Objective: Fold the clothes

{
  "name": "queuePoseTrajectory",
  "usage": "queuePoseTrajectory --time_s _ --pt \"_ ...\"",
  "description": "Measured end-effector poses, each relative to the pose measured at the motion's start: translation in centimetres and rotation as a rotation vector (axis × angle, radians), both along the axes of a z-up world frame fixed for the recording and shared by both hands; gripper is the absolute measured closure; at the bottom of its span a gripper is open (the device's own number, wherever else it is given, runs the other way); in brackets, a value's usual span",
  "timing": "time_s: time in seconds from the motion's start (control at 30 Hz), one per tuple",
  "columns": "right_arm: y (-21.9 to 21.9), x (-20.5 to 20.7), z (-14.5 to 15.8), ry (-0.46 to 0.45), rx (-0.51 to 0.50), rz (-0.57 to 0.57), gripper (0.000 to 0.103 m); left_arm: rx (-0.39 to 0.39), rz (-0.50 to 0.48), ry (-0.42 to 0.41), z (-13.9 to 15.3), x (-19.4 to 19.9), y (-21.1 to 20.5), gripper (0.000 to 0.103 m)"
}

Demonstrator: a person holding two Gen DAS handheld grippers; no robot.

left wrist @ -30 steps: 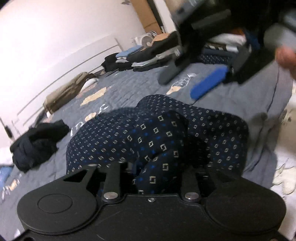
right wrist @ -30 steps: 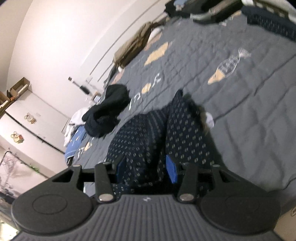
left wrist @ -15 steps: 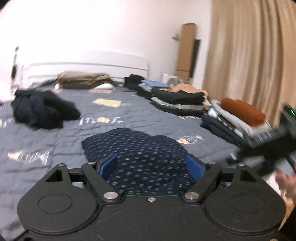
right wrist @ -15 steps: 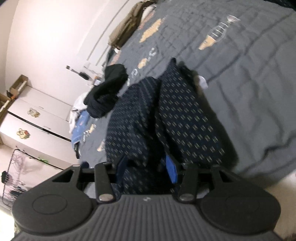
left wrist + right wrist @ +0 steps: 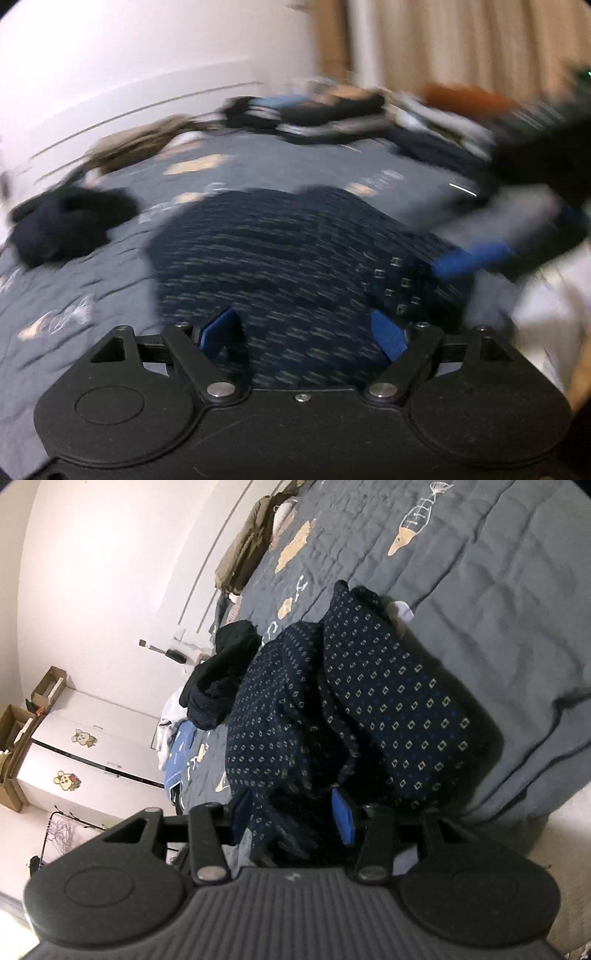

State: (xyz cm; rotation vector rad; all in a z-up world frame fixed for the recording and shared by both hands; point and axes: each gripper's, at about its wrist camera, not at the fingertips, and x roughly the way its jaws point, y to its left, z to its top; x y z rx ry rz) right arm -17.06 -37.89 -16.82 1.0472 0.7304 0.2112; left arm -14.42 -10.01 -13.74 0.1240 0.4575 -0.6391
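Left wrist view is motion-blurred: patterned navy garment [image 5: 295, 258] lies at the bed's [image 5: 92, 295] near edge.
Left gripper [image 5: 303, 332] jaws spread, empty; right gripper [image 5: 291, 812] jaws clench the garment's bunched, partly hidden edge.

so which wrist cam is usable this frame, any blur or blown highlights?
Left wrist view: heavy motion blur, the patterned garment streaks sideways and the stacks of folded clothes smear; the wall is washed out. Right wrist view: sharp, the garment's diamond print reads clearly; strong fisheye bending at the edges, wall mildly overexposed, deep shadow where the cloth meets the right gripper.
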Motion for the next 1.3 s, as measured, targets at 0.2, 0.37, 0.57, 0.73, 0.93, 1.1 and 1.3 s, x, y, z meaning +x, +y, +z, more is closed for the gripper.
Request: queuePoseTrajectory --time_s 0.2,0.37,0.57,0.73,0.93,1.1,1.3 --pt "0.7 0.0 0.1 0.019 -0.035 0.003 0.056 0.115 -0.055 -0.009 -1.1 -1.1 -1.4 0.023" --pt "1.2 0.0 0.2 0.031 -0.065 0.001 0.056 0.178 -0.078 -0.005 -1.8 -1.5 -2.1 0.023" --pt "2.9 -0.4 0.0 -0.014 -0.131 0.050 0.056 0.141 -0.018 0.033 -1.4 -0.3 -1.5 0.023" --pt "4.2 1.3 -1.1 -0.056 -0.203 0.036 0.056 0.119 0.021 0.037 -0.9 0.1 -0.6 0.023" --pt "3.0 2.1 -2.9 -0.062 -0.078 -0.079 0.067 0.092 0.045 0.037 0.2 0.5 1.2 0.023" --pt "1.8 0.1 -1.6 -0.093 -0.039 -0.172 0.094 0.119 -0.011 -0.022 0.5 -1.0 0.9 0.022" --pt "0.2 -1.8 2.6 -0.271 -0.035 -0.222 0.095 0.219 -0.104 -0.146 -0.3 -3.5 -1.3 0.020"
